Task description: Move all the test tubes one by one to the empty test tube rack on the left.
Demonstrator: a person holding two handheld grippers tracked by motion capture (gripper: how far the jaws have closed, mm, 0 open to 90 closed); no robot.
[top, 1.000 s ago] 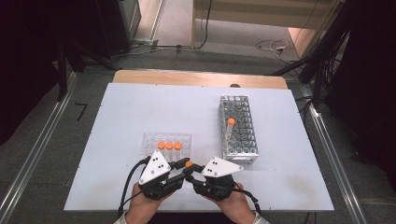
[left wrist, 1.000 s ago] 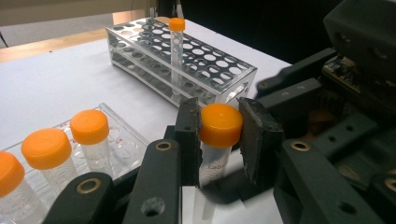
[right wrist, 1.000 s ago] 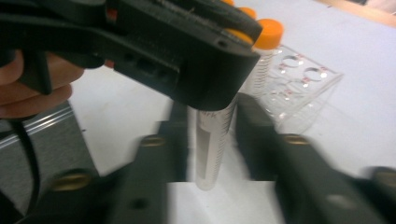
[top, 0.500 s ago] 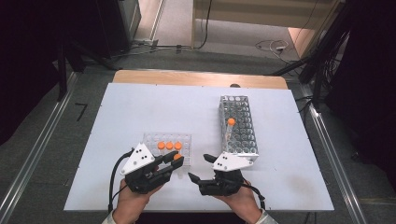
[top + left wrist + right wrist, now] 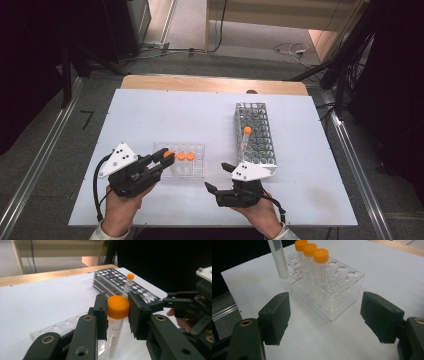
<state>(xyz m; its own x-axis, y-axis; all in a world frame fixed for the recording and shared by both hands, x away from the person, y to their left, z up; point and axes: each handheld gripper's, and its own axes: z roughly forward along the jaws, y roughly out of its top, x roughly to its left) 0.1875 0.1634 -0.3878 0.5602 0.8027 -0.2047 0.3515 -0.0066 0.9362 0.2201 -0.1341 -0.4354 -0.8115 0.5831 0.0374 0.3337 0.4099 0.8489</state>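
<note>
Now the left gripper (image 5: 167,159) is clamped on an orange-capped tube (image 5: 116,315), its two black pads pressing the cap from either side, as the left gripper view shows. The clear tube body hangs below the cap between the jaws, tilted a little. In the high view this gripper sits at the left end of the clear rack (image 5: 196,170), and the cap it holds lies just beside the two other orange caps there.

The right gripper (image 5: 218,178) holds nothing. Its jaws have just been opening and now stand wide apart, with bare tabletop (image 5: 165,112) between them. In the right gripper view they point toward the clear rack (image 5: 342,297), which stands a little ahead of them and apart. Three capped tubes (image 5: 321,267) show in a row at the rack's far side, and a clear tube body (image 5: 278,258) reaches down from the top edge to the rack's left corner.

Farther back on the right of the tabletop stands a long metal rack (image 5: 255,132), carrying a single upright tube (image 5: 246,137) with an orange cap. It lies well apart from the left gripper and just beyond the right hand (image 5: 260,215).
</note>
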